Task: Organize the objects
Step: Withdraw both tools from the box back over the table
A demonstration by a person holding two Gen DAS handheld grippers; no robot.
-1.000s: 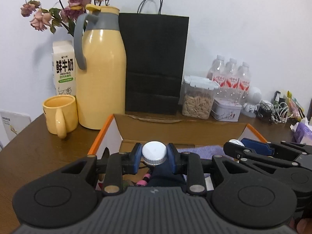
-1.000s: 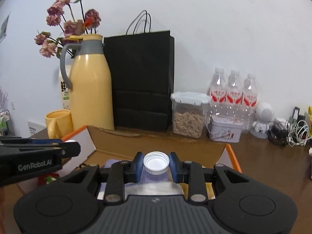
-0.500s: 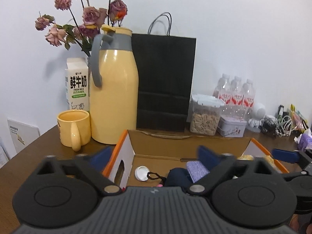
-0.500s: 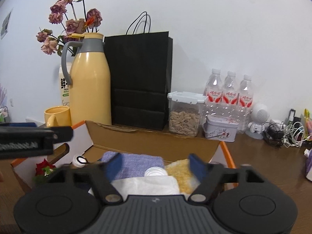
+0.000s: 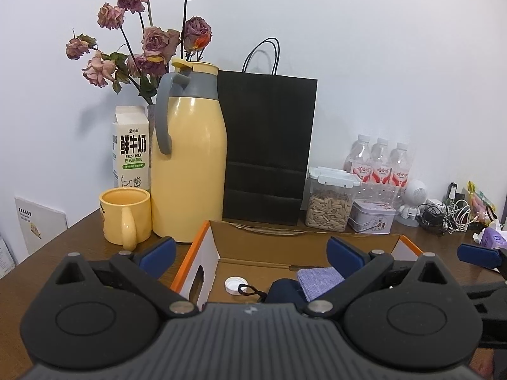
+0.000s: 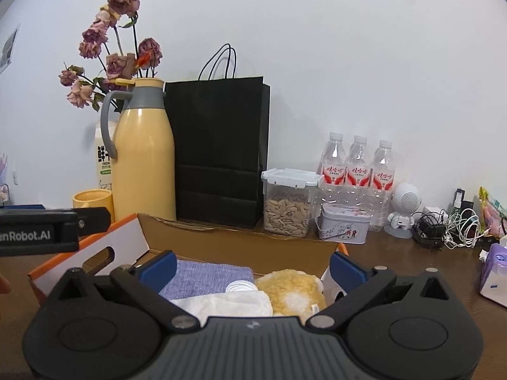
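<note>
Your left gripper stands spread wide with nothing between its blue pads, poised over the near left corner of the cardboard box. Its left pad sits outside the orange-edged left wall, the right pad inside. One white bottle cap lies on the box floor just beside that wall, next to a dark navy pouch and a purple cloth. Your right gripper is opening, its jaws nearly full wide and empty; a second white cap rests below them between the purple cloth, a white cloth and a yellow sponge. Behind the box's far wall, the yellow thermos, black paper bag and seed jar stand close. To the right, bare table lies open up to the cables.
</note>
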